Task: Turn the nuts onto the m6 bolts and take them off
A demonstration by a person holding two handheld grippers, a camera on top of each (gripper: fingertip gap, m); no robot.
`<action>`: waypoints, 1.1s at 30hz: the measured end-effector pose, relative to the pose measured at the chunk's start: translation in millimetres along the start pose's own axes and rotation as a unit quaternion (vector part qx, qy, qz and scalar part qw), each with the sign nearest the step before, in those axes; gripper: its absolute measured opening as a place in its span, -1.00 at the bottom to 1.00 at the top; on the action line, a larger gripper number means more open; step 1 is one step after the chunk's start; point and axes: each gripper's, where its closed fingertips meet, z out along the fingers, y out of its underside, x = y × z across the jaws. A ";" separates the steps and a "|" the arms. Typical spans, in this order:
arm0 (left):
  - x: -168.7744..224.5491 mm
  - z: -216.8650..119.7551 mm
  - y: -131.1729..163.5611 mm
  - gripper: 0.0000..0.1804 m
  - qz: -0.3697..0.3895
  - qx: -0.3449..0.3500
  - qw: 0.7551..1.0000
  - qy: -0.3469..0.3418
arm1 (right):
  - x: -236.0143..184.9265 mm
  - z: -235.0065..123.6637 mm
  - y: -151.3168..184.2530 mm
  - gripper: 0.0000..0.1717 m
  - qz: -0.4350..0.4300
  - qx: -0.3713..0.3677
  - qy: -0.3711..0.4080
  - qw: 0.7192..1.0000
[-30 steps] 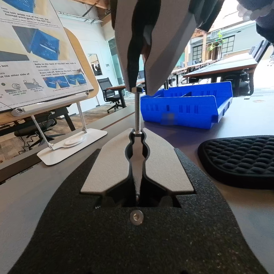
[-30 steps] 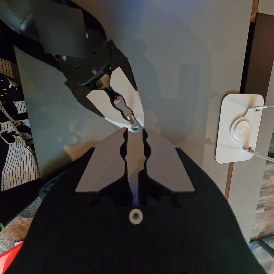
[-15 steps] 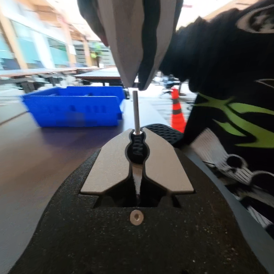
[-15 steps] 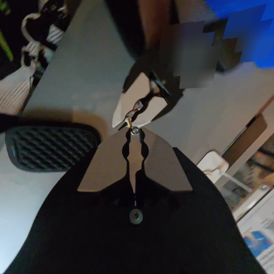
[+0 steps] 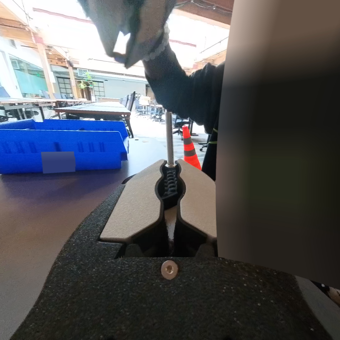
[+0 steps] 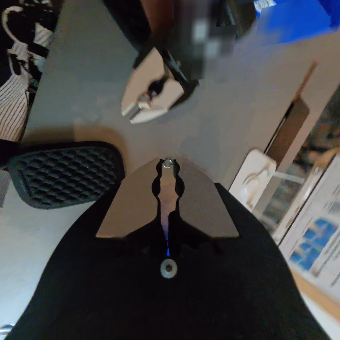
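Since a second ago the right gripper (image 6: pixel 167 162) has pulled away from the bolt (image 5: pixel 169 136), its jaws having narrowed onto the small silver nut (image 6: pixel 167 163) that sat at the bolt's tip; the two grippers, then nearly touching, now stand well apart, and the left wrist view has swung from the instruction stand toward the blue bin (image 5: pixel 60 145) and an orange cone (image 5: pixel 189 149); the left gripper (image 5: pixel 170 164) is clamped narrowly on the lower end of the bolt, whose threaded shaft rises bare and upright from between the tips, no nut visible anywhere along the part in view; in the right wrist view the nut sits pinched between the very tips of the right jaws, its hole facing the camera, above the grey tabletop (image 6: pixel 220 138) and beside the black mesh pad (image 6: pixel 64 173); the left gripper appears farther off there, blurred, with the bolt's end showing at its tips; as a judgement, the taking-off half for this pair looks finished, nut and bolt separated and each held in its own gripper; what seems left is to set both down, probably into the bin, and to repeat with any further bolts, though how many remain cannot be told, since the bin's inside is hidden.
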 end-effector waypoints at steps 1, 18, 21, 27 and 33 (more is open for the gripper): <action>2.5 0.3 -0.2 -0.92 -0.001 0.001 1.000 0.010 | 0.3 -5.8 16.6 -0.88 0.041 -0.007 0.011 0.999; 6.0 2.1 2.4 -0.92 0.011 -0.008 1.000 0.015 | -142.4 27.4 303.9 -0.88 0.544 -0.132 0.057 0.826; 5.1 1.8 2.1 -0.92 0.007 -0.007 1.000 0.014 | -153.0 42.9 312.5 -0.87 0.550 -0.154 0.045 0.819; 3.9 1.6 1.7 -0.92 0.007 -0.006 1.000 0.010 | -164.3 59.6 321.1 -0.87 0.536 -0.184 0.017 0.823; 4.8 2.4 2.8 -0.92 0.010 -0.010 1.000 0.012 | -163.0 46.7 322.6 -0.77 0.546 -0.190 0.030 0.816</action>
